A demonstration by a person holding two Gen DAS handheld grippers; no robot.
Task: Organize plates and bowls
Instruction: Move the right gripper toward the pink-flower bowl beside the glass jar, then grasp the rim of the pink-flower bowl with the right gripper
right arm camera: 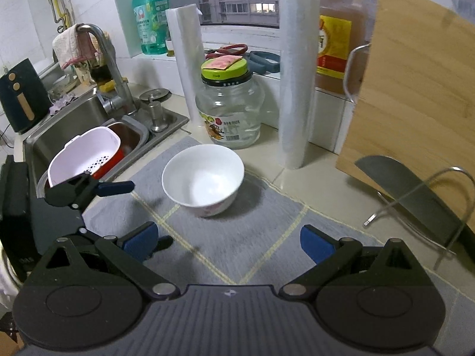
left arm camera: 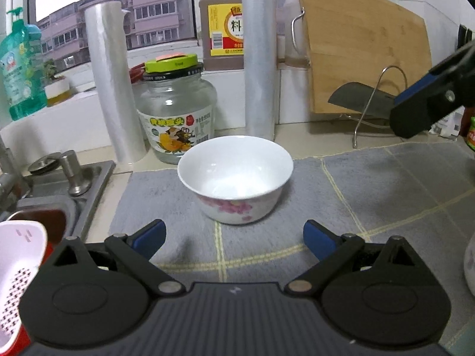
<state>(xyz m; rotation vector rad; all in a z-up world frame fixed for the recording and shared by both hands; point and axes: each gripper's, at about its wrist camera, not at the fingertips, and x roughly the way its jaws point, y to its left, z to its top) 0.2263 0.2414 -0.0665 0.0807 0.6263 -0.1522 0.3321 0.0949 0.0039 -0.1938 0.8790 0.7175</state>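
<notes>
A white bowl with pink flowers (left arm camera: 236, 178) stands upright and empty on a grey mat (left arm camera: 371, 195). It also shows in the right wrist view (right arm camera: 203, 178). My left gripper (left arm camera: 234, 238) is open and empty, just short of the bowl. My right gripper (right arm camera: 228, 241) is open and empty, above the mat, a little back from the bowl. One right finger (left arm camera: 421, 109) shows at the right of the left wrist view. The left gripper (right arm camera: 115, 188) shows at the left of the right wrist view. The edge of another white dish (left arm camera: 470, 264) peeks in at the far right.
A glass jar with a green lid (left arm camera: 176, 112) and two plastic-wrap rolls (left arm camera: 114, 89) stand behind the bowl. A cutting board (left arm camera: 365, 44) and a cleaver on a wire rack (right arm camera: 415, 195) are at the right. A sink (right arm camera: 74, 124) holding a white colander (right arm camera: 86, 154) lies at the left.
</notes>
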